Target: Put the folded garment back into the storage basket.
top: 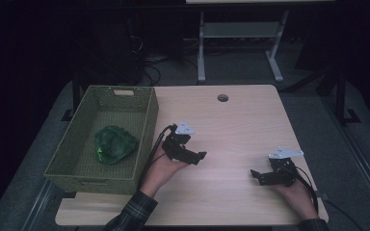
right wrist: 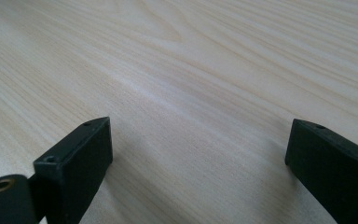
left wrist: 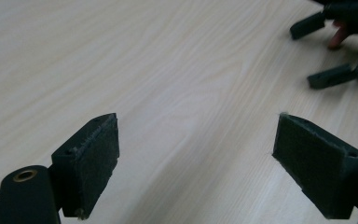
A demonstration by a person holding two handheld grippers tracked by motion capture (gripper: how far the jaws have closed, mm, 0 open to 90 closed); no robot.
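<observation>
Both grippers sit over the bare wooden table (top: 231, 120) with nothing in either one. The left gripper (top: 192, 156) is just past the middle of the table, held up by the left hand (top: 161, 169), sleeve coming in from 6 o'clock. In the left gripper view its jaws stand wide apart with plain wood grain between them; the right gripper's (left wrist: 328, 51) two black jaws show off at about 1 o'clock in that view, also spread.

The right gripper (top: 259, 176) is down at roughly 4 o'clock on the table, near the front edge, resting low in the right hand (top: 296, 192). Its own view says the same — jaws far apart, only tabletop in the gap. The two grippers are well apart from each other, tips pointing loosely toward one another across the wood.

Over at 9 o'clock there's a green woven basket (top: 144, 134) hanging off the table's left edge, and inside it lies a crumpled green thing (top: 114, 143), looks like a lettuce or a leafy toy — can't tell which. It lies on the basket floor, a bit toward the near half, and its right edge comes close to the basket's right wall. The left gripper is just beside that right wall, outside it, not touching the green thing.

A round cable hole (top: 222, 97) sits at 12 o'clock near the far edge.
</observation>
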